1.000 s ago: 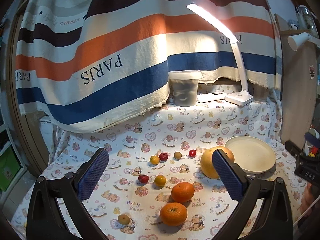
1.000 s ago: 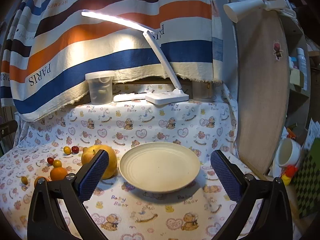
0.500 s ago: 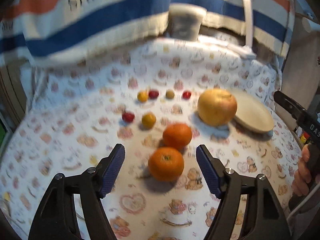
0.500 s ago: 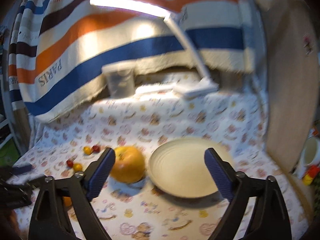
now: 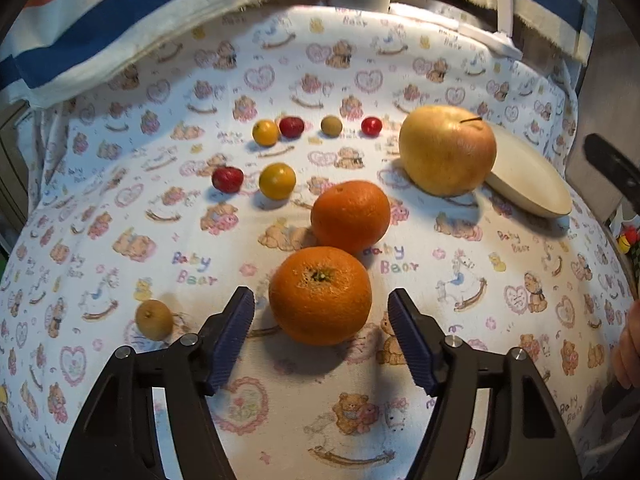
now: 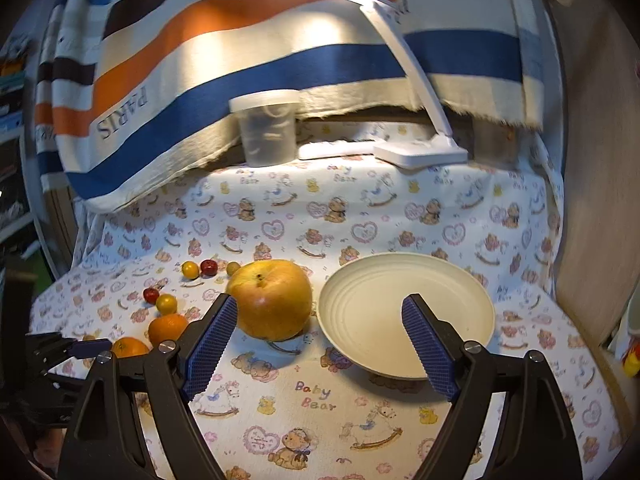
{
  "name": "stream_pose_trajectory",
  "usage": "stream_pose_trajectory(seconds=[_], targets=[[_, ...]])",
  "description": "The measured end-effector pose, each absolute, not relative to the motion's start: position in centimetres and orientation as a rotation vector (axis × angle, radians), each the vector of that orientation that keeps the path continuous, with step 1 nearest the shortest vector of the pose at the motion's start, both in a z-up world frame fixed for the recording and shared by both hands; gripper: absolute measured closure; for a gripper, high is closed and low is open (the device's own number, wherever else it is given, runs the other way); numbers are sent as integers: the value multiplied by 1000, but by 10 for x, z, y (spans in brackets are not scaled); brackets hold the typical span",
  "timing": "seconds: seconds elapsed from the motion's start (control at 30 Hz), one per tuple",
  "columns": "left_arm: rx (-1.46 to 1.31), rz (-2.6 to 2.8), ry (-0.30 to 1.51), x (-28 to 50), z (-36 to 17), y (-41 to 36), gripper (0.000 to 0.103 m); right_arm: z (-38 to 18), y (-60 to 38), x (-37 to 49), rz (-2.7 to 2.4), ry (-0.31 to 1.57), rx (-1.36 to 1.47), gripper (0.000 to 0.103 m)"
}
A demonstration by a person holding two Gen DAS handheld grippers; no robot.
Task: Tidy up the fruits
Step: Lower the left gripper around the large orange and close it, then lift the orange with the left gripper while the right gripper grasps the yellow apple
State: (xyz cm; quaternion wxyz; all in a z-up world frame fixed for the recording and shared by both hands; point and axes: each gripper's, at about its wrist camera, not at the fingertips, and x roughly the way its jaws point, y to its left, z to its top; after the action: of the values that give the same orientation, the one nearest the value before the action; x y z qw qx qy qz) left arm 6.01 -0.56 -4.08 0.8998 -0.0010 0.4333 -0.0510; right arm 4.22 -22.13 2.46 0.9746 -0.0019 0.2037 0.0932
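Our left gripper point(image 5: 321, 332) is spread wide with the near orange point(image 5: 320, 295) between its pads point(image 5: 234, 334), neither yet touching. To grip well, we should push a little further toward 12 o'clock so the pads meet the widest part, then close gently. The second orange point(image 5: 350, 216) touches it at 1 o'clock. Our right gripper point(image 6: 318, 342) is also wide and empty, the apple point(image 6: 271, 299) at 11 o'clock, the plate point(image 6: 404, 312) at 1 o'clock, bare.

A lit desk lamp point(image 6: 400, 52) glares warmly above; fisheye edges bend and darken, distant cloth slightly blurred.
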Motion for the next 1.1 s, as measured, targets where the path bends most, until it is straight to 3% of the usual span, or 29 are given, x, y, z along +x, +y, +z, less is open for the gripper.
stream_pose_trajectory(seconds=[0.13,0.4,0.8,1.03,1.1], targets=[[2,-91,912,64,-45,-7,53,27,-212,33,205,381,-47,17],[22,-77,842,57,-24,-6,54,29,-221,34,201,387,-1,17],[-22,-153,620,78,68,-12,54,30,-220,34,180,374,-24,17],[-21,-209,506,97,76,-25,54,26,-225,50,229,453,20,17],[-28,-217,483,101,68,-21,54,28,-220,60,259,496,22,8]])
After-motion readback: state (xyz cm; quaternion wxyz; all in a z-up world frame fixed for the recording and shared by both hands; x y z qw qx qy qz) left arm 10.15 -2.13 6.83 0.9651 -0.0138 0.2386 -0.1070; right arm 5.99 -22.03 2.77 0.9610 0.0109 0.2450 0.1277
